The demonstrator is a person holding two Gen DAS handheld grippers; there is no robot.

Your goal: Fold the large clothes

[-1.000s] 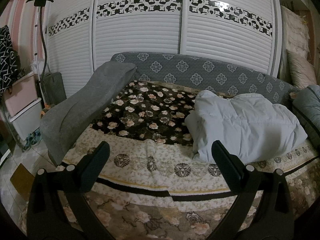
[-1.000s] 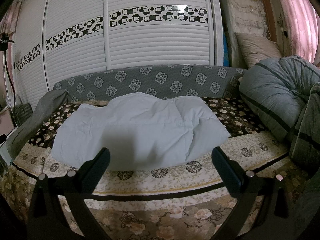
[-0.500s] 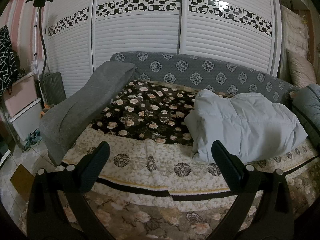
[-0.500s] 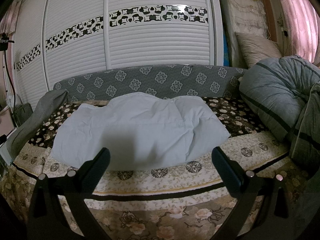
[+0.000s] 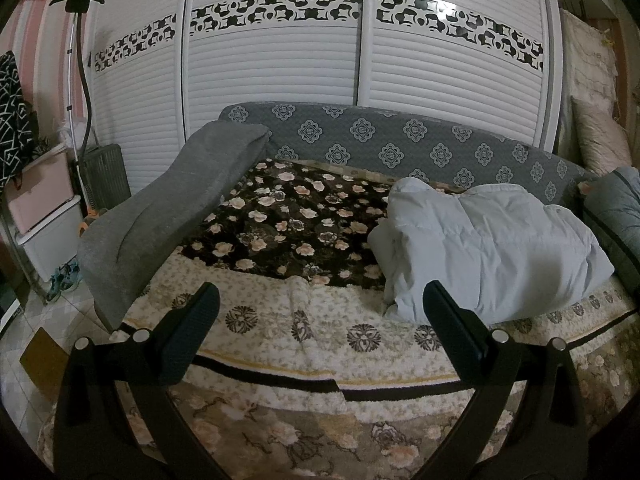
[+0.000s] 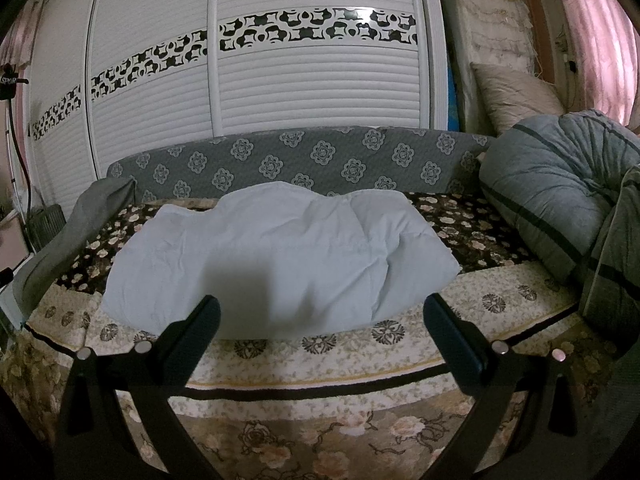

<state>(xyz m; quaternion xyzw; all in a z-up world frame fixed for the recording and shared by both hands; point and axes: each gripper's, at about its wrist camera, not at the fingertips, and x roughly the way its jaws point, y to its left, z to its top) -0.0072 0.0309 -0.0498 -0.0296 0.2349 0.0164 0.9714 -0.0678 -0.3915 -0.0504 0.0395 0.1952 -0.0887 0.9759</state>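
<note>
Pale blue, puffy quilted garment (image 6: 276, 260) lies bundled on the floral bedspread (image 5: 304, 320), nearer the right side. Both the left tongs (image 5: 320, 300) and right tongs (image 6: 320, 304) hang spread wide, empty, short of it. Thick padding could slip from a shallow pinch or spring back unfolded. Sleeves, collar and hem are buried, so edges are guesswork.

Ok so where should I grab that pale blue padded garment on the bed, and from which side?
Probably the near edge of the pale blue garment, approached from the front: it lies bunched across the bed cover, its hem facing both open hand-held grippers, left and right.
</note>
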